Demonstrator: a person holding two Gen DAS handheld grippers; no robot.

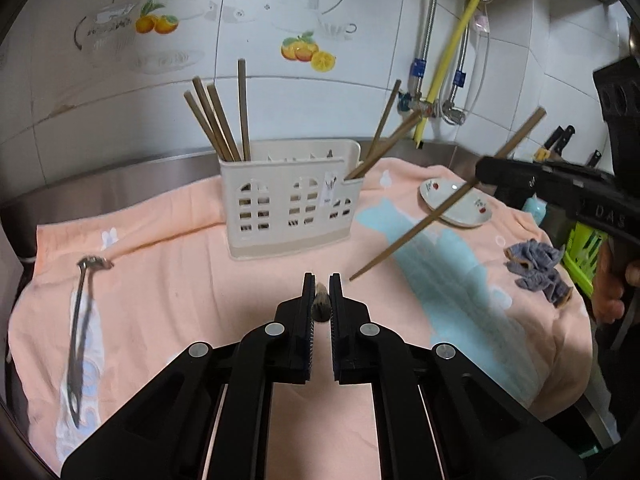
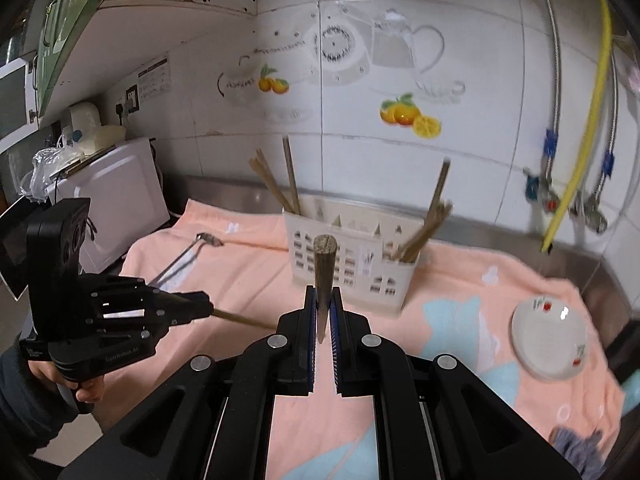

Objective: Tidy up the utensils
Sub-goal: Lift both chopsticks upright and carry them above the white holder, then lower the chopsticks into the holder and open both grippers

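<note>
My left gripper (image 1: pixel 322 282) is shut on the end of a wooden chopstick (image 1: pixel 321 306), which points straight at the camera. My right gripper (image 2: pixel 322 294) is shut on another chopstick (image 2: pixel 324 264) that stands up between its pads. In the left wrist view that chopstick (image 1: pixel 416 228) slants across the pink towel from the right gripper (image 1: pixel 482 172). The left gripper (image 2: pixel 207 306) shows at the left of the right wrist view, its chopstick (image 2: pixel 240 319) sticking out. Behind both stands the cream utensil holder (image 1: pixel 292 200) with chopsticks in its left (image 1: pixel 218 124) and right (image 1: pixel 384 136) compartments.
A metal spoon (image 1: pixel 78 340) lies on the towel (image 1: pixel 180 280) at the left. A small white dish (image 1: pixel 456 204) and a grey rag (image 1: pixel 536 272) lie at the right. Knives (image 1: pixel 560 140) and a green basket (image 1: pixel 584 252) sit beyond. A white appliance (image 2: pixel 116 200) stands far left.
</note>
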